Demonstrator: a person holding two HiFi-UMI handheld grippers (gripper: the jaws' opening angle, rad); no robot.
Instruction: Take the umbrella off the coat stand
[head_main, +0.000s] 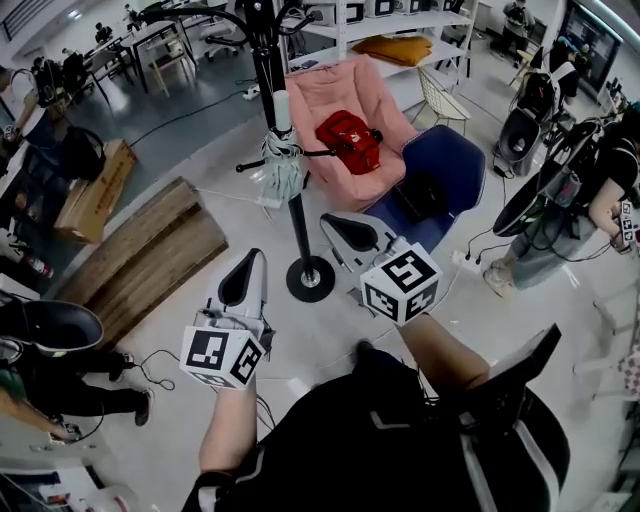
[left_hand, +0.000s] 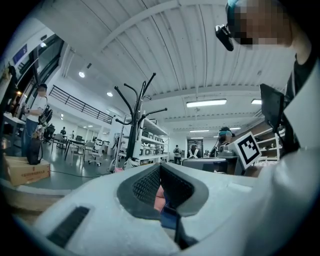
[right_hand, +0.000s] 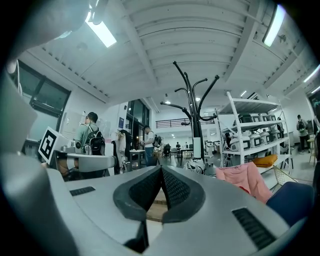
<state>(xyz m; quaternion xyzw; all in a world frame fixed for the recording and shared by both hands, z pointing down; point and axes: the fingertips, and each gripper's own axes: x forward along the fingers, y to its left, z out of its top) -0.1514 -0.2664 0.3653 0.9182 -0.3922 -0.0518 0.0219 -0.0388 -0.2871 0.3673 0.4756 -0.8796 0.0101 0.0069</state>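
L gripper (head_main: 255, 256) and R gripper (head_main: 328, 222) are held w/ jaws pressed together, nothing pinched. Folded umbrella (head_main: 283, 160) is hung on coat stand (head_main: 300, 235), apart from both.

right gripper (right_hand: 161, 169): I saw its jaws together, empty | coat stand (right_hand: 192, 100): stood ahead | umbrella (right_hand: 196, 166): hung on it
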